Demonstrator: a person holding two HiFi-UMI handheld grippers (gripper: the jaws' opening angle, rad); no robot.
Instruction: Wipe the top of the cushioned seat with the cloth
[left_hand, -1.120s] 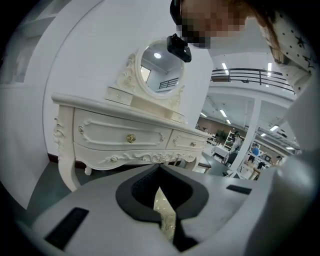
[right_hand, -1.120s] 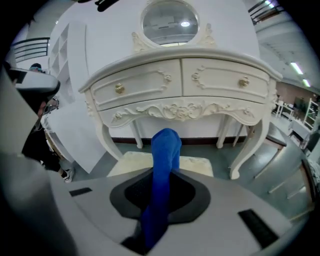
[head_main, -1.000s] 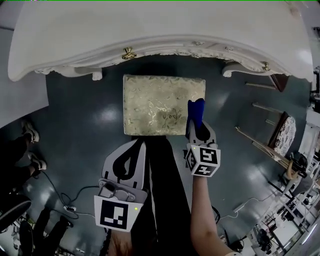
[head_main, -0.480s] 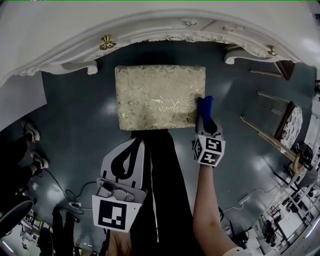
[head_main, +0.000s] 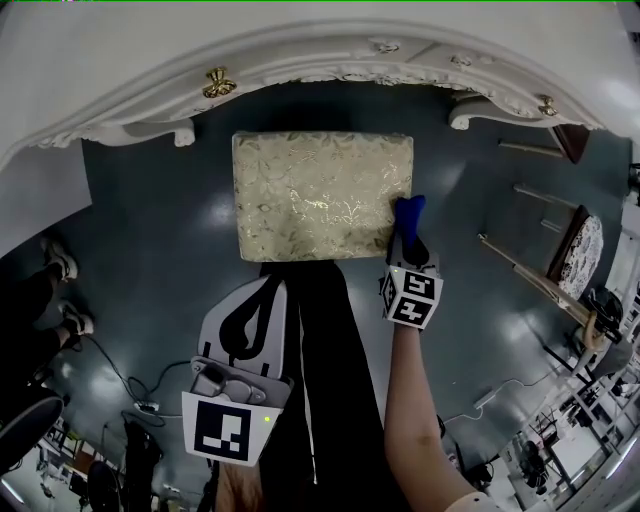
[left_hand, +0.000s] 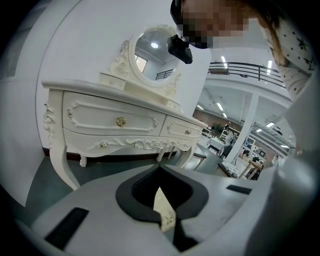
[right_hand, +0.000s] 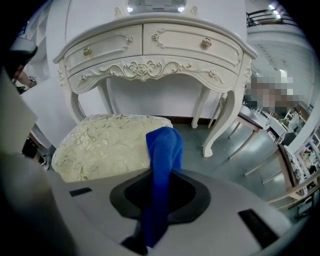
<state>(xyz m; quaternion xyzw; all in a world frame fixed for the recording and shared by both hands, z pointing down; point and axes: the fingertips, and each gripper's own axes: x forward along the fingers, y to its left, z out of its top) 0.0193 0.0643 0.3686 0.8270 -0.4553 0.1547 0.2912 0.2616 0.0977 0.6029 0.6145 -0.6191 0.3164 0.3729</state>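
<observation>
Risks first. The cloth (right_hand: 162, 165) was bunched into a narrow strip, so one pass would prob. clean only a thin band of the seat (head_main: 320, 195), and we'd need several overlapping strokes. If we pressed too low, the hard tips of the right claw (head_main: 405, 243) could rub the patterned fabric instead of the cloth. Dragging against that textured top might also tug the cloth out of the pinch. Starting so close to the edge, we could brush the side rather than the top. A sideways shove might also slide the seat on the smooth floor (head_main: 150, 220).

Position: the right claw was clamped on the blue cloth, which stuck out past its tips. The cloth end sat at the seat's right edge, near the front corner; we couldn't tell if it touched. From the claw, the seat lay ahead & to the left, w/ the dressing table (head_main: 300, 60) beyond it. The left claw (head_main: 262, 300) was pressed together on nothing, held back from the seat's front edge.
</observation>
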